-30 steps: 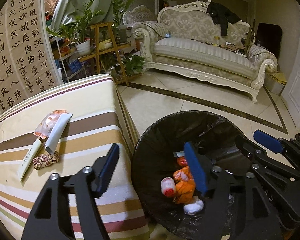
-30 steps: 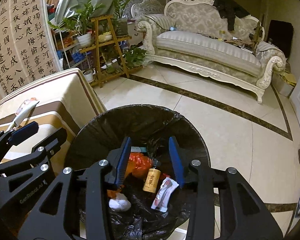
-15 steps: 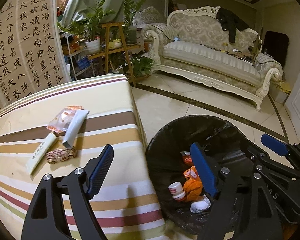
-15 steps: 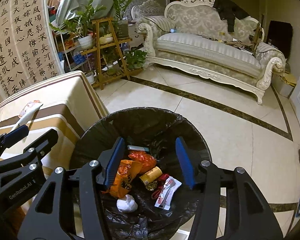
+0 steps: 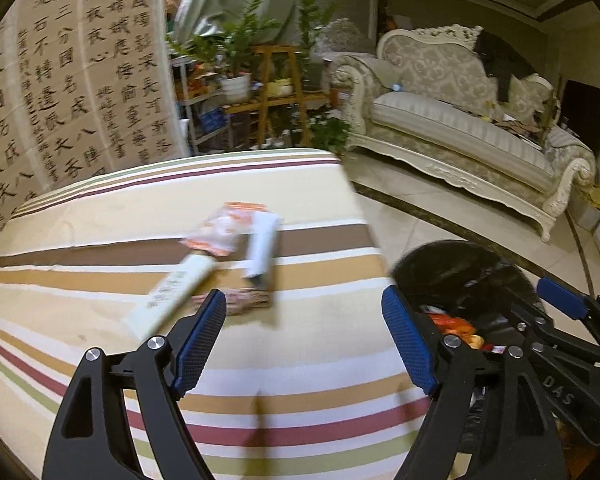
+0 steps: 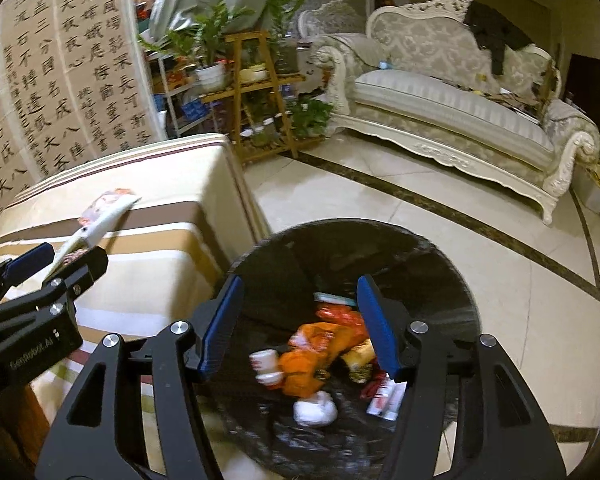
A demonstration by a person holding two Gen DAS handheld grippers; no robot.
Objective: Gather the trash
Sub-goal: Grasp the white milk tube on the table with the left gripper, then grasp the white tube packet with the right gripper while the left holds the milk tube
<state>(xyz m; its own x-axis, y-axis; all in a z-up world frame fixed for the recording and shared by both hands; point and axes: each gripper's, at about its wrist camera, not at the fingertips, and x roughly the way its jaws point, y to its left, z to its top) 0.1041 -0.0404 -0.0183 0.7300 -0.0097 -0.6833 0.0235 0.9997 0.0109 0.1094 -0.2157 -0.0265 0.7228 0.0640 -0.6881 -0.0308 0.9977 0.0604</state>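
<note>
My left gripper [image 5: 304, 338] is open and empty above the striped table [image 5: 100, 216]. Ahead of it lie a white tube [image 5: 180, 284], a second white tube [image 5: 262, 248], an orange-and-white wrapper [image 5: 224, 232] and a small braided bundle [image 5: 248, 300]. My right gripper [image 6: 300, 320] is open and empty over the black-lined trash bin [image 6: 420, 256], which holds an orange bag [image 6: 312, 356], a small white bottle [image 6: 266, 364] and other scraps. The bin also shows at the right of the left wrist view [image 5: 460, 268].
A cream sofa [image 5: 460, 120] stands across the tiled floor [image 6: 380, 200]. A wooden plant stand with potted plants [image 6: 256, 80] is behind the table. A calligraphy screen [image 5: 60, 80] stands at the left.
My left gripper has swung left from over the bin to over the table, toward the tubes and wrapper. My right gripper has opened wider and stayed over the bin.
</note>
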